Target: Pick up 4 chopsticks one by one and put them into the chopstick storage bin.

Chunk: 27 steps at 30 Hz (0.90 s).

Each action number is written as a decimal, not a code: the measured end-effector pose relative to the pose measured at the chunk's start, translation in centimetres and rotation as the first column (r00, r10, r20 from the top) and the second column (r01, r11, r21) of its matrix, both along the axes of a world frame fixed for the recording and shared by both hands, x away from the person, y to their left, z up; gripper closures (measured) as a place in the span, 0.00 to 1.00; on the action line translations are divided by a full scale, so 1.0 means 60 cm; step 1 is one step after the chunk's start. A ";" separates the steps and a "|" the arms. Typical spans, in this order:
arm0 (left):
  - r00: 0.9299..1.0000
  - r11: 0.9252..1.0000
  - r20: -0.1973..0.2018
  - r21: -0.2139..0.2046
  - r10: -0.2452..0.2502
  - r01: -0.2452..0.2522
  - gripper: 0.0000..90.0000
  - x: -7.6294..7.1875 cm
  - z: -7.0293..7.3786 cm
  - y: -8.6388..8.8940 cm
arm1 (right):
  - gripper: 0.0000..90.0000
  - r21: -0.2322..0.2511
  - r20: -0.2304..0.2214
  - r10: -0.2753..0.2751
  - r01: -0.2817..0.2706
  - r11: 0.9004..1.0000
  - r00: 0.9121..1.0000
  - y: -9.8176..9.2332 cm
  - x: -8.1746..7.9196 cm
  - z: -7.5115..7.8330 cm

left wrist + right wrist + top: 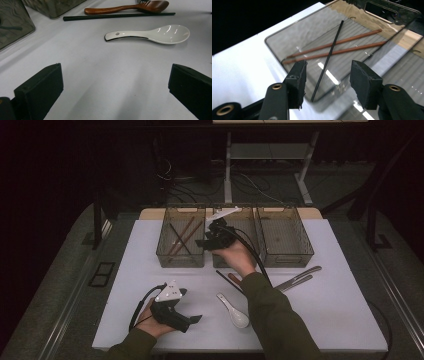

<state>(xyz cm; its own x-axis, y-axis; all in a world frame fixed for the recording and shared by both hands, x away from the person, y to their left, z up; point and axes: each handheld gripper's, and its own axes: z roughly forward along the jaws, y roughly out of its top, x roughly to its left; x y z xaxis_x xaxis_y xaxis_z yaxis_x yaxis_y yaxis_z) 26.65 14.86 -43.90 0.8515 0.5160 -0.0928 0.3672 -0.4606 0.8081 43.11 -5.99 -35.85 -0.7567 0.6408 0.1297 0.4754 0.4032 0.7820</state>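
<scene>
High view, left to right: at 7 o'clock the left gripper rests on the table, jaws wide, empty. At 12 o'clock the right gripper hangs by the left bin, jaws half apart, empty, above the black chopstick lying inside across two brown chopsticks.

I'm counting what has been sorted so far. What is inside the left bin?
In the left bin lie two brown chopsticks and one black chopstick crossing them. The bin's near corner is covered by the right gripper.
</scene>
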 end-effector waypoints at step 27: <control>1.000 1.000 -0.011 -0.001 0.015 -0.015 0.00 0.000 -0.003 0.000 | 0.75 -0.094 -0.040 0.035 -0.039 0.995 0.999 -0.150 -0.136 -0.042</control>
<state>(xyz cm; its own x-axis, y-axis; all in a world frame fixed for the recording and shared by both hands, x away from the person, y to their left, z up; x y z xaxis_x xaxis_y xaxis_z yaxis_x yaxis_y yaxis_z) 26.62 14.87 -44.06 0.8429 0.5283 -0.1025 0.3826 -0.4545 0.8044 34.94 -15.00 -38.36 -0.7756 0.6234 0.0985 0.4874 0.4926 0.7209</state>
